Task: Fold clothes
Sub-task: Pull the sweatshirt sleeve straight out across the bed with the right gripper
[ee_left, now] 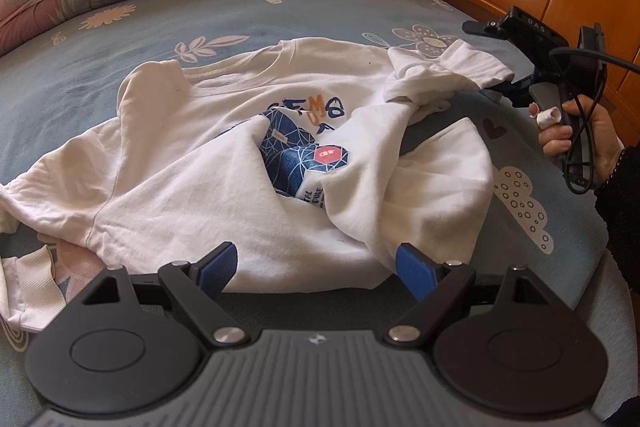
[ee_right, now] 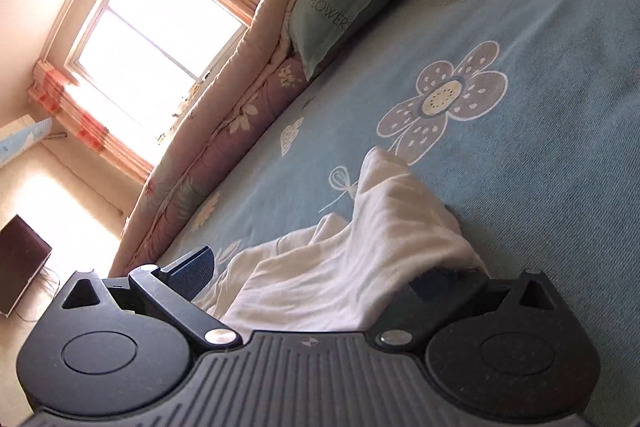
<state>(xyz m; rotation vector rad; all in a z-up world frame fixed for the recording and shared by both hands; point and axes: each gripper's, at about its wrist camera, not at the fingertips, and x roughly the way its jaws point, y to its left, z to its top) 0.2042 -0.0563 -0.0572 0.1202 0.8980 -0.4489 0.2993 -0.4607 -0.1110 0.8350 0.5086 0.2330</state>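
Centrally on the blue flower-patterned bedsheet [ee_left: 168,23], a crumpled white cotton T-shirt with a blue print [ee_left: 224,163] is spread, its hem lying just before the left gripper [ee_left: 316,273], whose blue-padded jaws are held wide apart and empty. One sleeve is draped across the right gripper [ee_right: 316,277], tilted and gripped by a hand [ee_left: 576,131]; its jaws are spread, though whether cloth is pinched cannot be told.

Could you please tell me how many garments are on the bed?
2: a white printed T-shirt spread mid-bed, and a pink-and-white garment partly tucked under its near-left edge. More may be hidden.
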